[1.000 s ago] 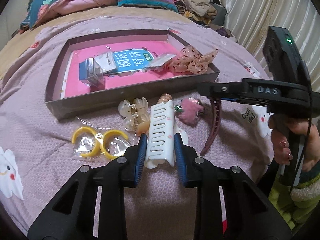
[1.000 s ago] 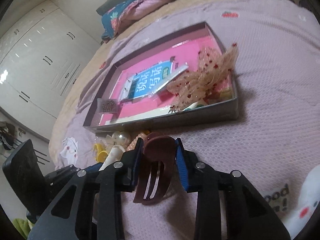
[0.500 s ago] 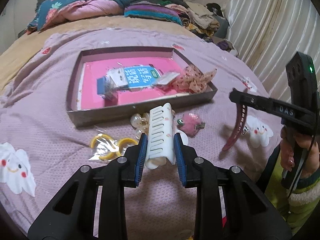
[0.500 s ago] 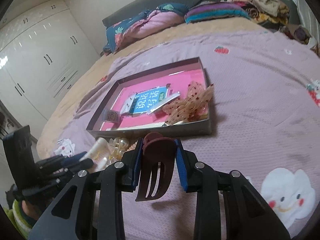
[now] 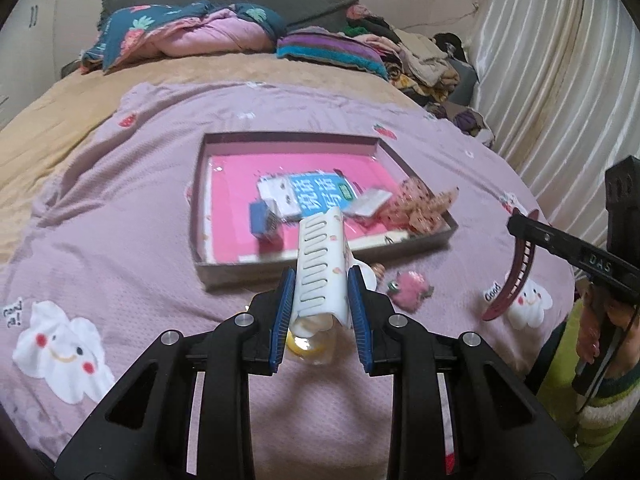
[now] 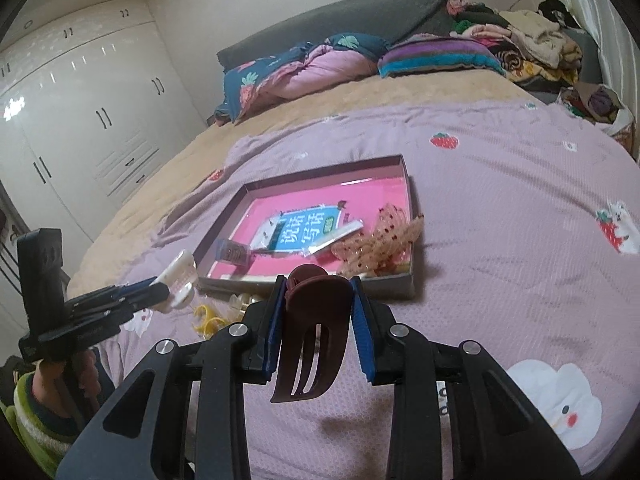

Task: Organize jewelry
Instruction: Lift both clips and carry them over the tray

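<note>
Where the left wrist camera looks down over the mauve bedspread (image 5: 120, 216), the left gripper (image 5: 322, 312) is clamped narrowly on a long white slotted plastic hair clip (image 5: 320, 268), held in the air before the shallow grey box with a pink lining (image 5: 416, 240). A fuzzy pink hair ornament (image 5: 410, 286) lies on the spread beside it.

In the right wrist view, the right gripper (image 6: 318, 328) pinches a dark maroon curved plastic hair clip (image 6: 310, 336), raised above the spread, near the box's front wall (image 6: 392, 282).
</note>
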The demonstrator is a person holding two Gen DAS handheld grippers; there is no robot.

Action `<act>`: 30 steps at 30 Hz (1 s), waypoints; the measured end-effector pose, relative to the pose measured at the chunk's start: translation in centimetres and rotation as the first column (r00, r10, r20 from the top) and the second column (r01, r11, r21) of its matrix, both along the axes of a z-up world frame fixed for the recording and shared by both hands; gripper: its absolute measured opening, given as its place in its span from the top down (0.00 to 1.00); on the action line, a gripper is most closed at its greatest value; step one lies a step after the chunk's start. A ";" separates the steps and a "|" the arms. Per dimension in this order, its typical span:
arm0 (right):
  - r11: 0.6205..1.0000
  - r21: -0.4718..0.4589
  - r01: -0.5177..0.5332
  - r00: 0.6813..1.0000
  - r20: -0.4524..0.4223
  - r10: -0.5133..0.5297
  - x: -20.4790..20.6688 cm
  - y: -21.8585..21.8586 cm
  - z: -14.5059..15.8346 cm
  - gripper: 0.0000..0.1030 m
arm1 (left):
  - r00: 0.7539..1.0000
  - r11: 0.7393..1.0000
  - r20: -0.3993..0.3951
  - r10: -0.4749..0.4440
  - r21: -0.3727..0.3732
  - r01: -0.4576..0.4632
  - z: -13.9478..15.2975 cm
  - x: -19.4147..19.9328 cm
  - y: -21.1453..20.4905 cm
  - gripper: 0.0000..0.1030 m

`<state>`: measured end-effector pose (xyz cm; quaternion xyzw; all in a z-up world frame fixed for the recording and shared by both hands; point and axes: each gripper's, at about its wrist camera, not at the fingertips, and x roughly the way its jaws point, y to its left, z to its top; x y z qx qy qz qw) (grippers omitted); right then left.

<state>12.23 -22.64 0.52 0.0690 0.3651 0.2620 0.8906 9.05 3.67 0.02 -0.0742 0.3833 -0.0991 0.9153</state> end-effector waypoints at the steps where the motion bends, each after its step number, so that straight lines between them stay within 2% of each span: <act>1: 1.000 -0.002 -0.003 1.000 0.008 0.003 0.1 0.1 0.3 0.71 | 1.000 1.000 0.003 0.004 -0.001 -0.004 0.1 0.2 0.3 0.81; 16: 1.000 0.000 -0.027 0.996 0.080 0.027 2.5 1.6 3.3 0.71 | 0.999 1.000 0.046 0.013 0.014 -0.014 2.5 3.6 1.0 0.81; 30: 0.999 -0.022 0.023 0.991 0.129 -0.020 6.3 1.5 5.3 0.71 | 0.998 1.000 0.052 -0.023 0.001 0.023 3.2 7.6 -1.0 0.81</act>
